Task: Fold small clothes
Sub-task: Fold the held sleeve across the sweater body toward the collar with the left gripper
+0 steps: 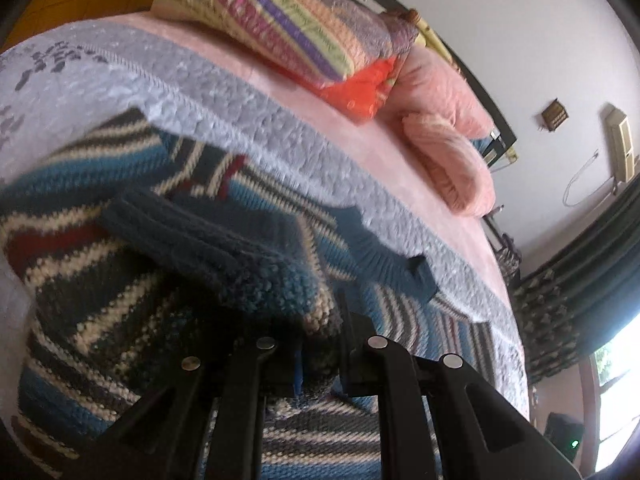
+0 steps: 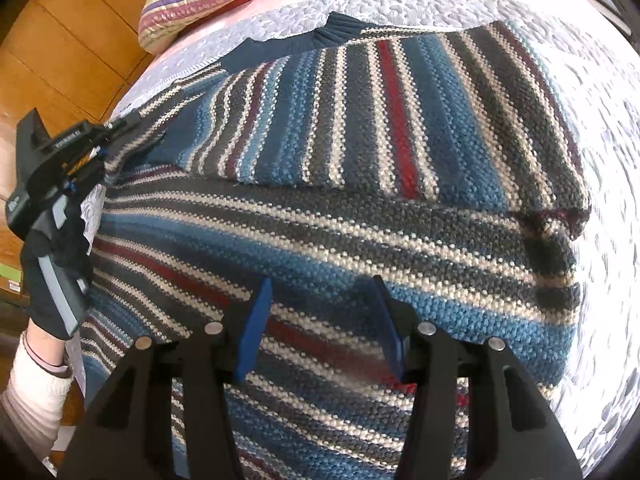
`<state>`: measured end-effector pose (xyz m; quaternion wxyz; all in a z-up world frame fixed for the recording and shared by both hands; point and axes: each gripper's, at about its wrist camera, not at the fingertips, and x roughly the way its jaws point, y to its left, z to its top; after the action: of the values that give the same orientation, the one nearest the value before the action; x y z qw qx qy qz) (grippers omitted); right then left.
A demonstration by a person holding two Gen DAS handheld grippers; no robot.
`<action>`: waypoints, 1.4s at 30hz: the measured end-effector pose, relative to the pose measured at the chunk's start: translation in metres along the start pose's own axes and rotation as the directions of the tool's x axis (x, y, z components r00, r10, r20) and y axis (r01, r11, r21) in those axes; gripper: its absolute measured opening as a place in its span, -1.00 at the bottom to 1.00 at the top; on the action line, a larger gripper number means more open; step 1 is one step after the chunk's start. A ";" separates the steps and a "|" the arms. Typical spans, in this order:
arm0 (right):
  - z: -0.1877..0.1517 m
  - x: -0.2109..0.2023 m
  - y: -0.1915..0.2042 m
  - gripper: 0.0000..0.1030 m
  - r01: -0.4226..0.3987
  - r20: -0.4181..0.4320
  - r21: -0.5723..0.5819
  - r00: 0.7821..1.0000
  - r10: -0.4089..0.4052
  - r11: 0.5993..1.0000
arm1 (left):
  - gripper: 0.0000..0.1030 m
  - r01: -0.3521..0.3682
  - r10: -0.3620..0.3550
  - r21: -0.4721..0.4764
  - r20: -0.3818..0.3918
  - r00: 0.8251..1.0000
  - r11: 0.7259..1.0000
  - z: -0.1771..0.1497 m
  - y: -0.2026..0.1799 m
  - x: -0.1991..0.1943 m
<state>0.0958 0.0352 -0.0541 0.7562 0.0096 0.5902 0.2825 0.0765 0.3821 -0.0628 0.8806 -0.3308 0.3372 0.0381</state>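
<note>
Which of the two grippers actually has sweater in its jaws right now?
The left gripper: its jaws are pinched shut on the striped sweater at its edge. The right gripper hovers over the sweater's middle, jaws open and empty.

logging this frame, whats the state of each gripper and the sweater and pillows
left gripper: shut on striped sweater edge
right gripper: open, over the sweater
striped sweater: partly folded, one side laid over the body, flat on the quilt
grey quilt: spread on the bed
striped pillow: lying on the bed
</note>
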 end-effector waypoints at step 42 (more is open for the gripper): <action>0.094 0.051 0.145 0.06 -0.167 -0.093 -0.037 0.982 0.163 0.985 | -0.37 -0.127 0.129 0.038 -0.074 0.989 0.991 0.032 0.096 -0.060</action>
<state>0.1277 0.2093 -0.0202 0.7029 0.0289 0.6144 0.3573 0.0203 0.4853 -0.0612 0.8681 -0.2949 0.3919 0.0762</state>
